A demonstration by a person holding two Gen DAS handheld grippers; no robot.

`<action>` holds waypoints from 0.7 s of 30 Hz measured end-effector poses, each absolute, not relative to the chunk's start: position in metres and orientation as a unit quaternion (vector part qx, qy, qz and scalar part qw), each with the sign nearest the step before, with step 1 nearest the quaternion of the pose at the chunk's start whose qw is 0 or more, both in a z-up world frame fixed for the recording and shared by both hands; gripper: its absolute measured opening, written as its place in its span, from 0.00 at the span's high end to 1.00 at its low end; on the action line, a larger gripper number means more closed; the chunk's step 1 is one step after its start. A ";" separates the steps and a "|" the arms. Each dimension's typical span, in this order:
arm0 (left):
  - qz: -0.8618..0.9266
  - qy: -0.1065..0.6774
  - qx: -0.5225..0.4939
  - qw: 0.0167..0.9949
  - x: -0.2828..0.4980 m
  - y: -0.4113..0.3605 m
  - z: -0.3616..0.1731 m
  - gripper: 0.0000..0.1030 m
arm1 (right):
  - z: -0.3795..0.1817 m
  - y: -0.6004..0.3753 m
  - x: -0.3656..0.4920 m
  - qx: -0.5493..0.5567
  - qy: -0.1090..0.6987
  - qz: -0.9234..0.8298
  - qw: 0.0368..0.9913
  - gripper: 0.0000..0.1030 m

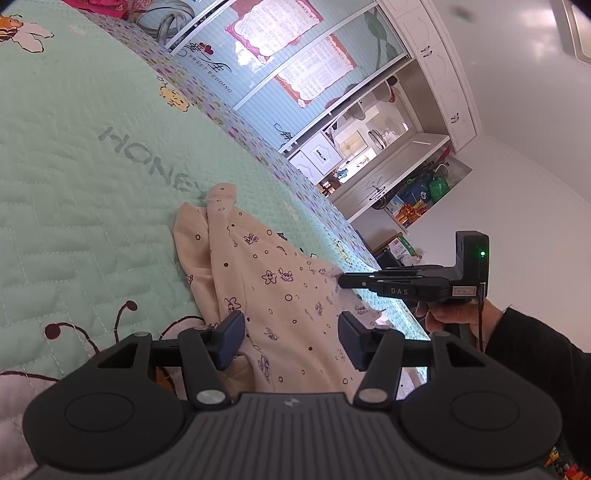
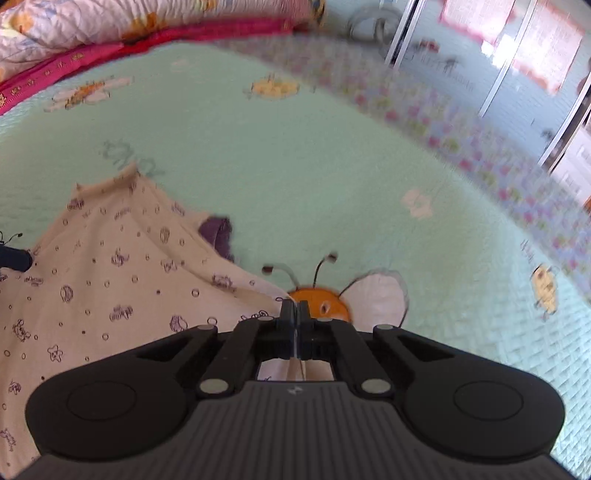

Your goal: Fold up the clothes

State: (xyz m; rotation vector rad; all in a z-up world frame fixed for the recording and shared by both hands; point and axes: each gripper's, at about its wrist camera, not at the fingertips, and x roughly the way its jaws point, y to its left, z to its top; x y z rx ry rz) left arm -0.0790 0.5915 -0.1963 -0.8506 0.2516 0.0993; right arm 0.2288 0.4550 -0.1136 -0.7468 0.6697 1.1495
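A cream garment [image 1: 280, 295] with small dark cartoon prints lies on a bed [image 1: 92, 192] with a mint quilted cover. The cover is stitched in brick-like lines, it carries the word HONEY and sewn bees, and its border has small coloured squares. The garment is soft and wrinkled, with one part raised in a fold toward the far side. In the right wrist view a dark purple piece [image 2: 218, 234] shows at its edge, but what it is cannot be told.

The left gripper [image 1: 291, 339] hangs low over the near part of the garment. Its jaws stand half wide and the blue pads do not press the cloth between them. The right gripper [image 1: 343, 281], held by a hand [image 1: 448, 314] in a black sleeve, has its jaws pressed together on an edge of the garment; in its own view [image 2: 294, 314] the thin cloth runs between the pads, just in front of an orange bee [image 2: 325, 302] with white wing.

Beyond the bed stand sliding doors [image 1: 295, 66] with pink posters, and white cupboards [image 1: 436, 74]. A pink blanket [image 2: 110, 40] and a flowered quilt [image 2: 110, 18] lie at the far end of the bed.
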 end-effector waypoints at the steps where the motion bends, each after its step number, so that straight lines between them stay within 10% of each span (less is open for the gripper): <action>1: 0.048 0.122 -0.412 0.902 -0.079 0.592 -0.196 0.43 | -0.112 0.451 0.230 -0.334 0.301 0.514 0.730 0.80; 3: 0.047 0.121 -0.412 0.902 -0.080 0.592 -0.196 0.43 | -0.104 0.434 0.238 -0.307 0.292 0.499 0.756 0.59; 21: 0.048 0.125 -0.411 0.902 -0.081 0.593 -0.197 0.43 | -0.155 0.383 0.209 -0.591 0.119 0.467 0.647 0.62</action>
